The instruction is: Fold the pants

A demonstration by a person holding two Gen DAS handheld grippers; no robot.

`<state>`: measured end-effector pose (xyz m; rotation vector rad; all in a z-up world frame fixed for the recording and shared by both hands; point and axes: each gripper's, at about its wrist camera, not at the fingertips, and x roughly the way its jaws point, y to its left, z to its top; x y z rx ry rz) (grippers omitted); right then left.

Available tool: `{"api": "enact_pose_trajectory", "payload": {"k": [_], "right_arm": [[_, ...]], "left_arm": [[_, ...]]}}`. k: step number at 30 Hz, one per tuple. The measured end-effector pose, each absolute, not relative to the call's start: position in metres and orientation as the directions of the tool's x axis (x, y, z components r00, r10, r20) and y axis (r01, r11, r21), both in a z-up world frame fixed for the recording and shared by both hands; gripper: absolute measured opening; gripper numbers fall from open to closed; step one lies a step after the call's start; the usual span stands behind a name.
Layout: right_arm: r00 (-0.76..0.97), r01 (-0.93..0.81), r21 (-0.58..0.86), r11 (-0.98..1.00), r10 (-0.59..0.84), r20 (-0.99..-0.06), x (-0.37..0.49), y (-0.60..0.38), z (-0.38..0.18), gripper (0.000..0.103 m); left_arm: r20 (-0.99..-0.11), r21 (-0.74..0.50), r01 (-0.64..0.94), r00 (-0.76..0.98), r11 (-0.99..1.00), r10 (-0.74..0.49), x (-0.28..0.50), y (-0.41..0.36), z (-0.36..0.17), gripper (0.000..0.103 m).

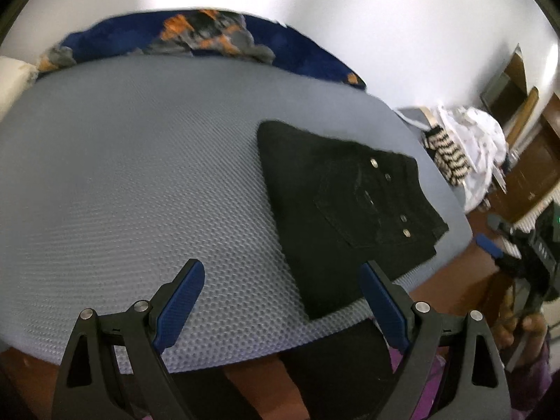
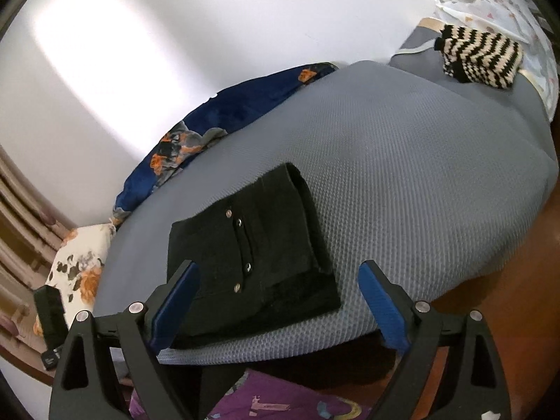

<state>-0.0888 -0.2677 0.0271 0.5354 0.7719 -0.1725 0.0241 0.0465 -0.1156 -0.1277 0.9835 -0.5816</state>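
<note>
My left tongs [image 1: 283, 301] hang spread wide over the grey bed [image 1: 122, 175], gripping nothing. The folded black pants [image 1: 343, 210] lie at two o'clock from them, near the bed's edge. My right tongs [image 2: 280, 301] are also wide apart and empty, with the pants [image 2: 252, 266] at twelve o'clock, just ahead. A striped knit [image 2: 479, 63] sits at one o'clock, well apart.

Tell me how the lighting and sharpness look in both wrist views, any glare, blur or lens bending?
Left wrist view: the white wall is blown out by glare, the folded black pants are dark with soft, smeared edges, and the grey textured mattress bulges from fisheye bending. Right wrist view: a bright patch washes the wall, the pants look crisper with metal studs visible, and the mattress edges curve strongly.
</note>
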Motion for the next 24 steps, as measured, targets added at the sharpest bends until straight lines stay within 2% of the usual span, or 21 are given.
{"api": "enact_pose_trajectory", "payload": {"k": [5, 8, 11, 18, 24], "right_arm": [[0.694, 0.264, 0.371, 0.89, 0.092, -0.714, -0.066, -0.285, 0.025, 0.091], [0.682, 0.239, 0.409, 0.881, 0.147, -0.716, -0.049, -0.303, 0.011, 0.091], [0.651, 0.244, 0.446, 0.861, 0.195, -0.734, -0.03, -0.316, -0.006, 0.089], [0.59, 0.245, 0.468, 0.849, 0.253, -0.767, 0.011, -0.321, -0.042, 0.086], [0.529, 0.244, 0.541, 0.805, 0.358, -0.77, 0.03, -0.321, -0.072, 0.081]], "left_arm": [[-0.758, -0.392, 0.429, 0.351, 0.814, -0.55, 0.043, 0.031, -0.123, 0.09], [-0.765, -0.424, 0.43, 0.3, 0.797, -0.569, 0.059, 0.021, -0.134, 0.09], [-0.754, -0.478, 0.434, 0.242, 0.764, -0.61, 0.072, 0.013, -0.143, 0.09], [-0.77, -0.511, 0.401, 0.179, 0.76, -0.612, 0.1, -0.005, -0.164, 0.09], [-0.721, -0.59, 0.373, 0.155, 0.716, -0.675, 0.111, -0.001, -0.172, 0.09]]}}
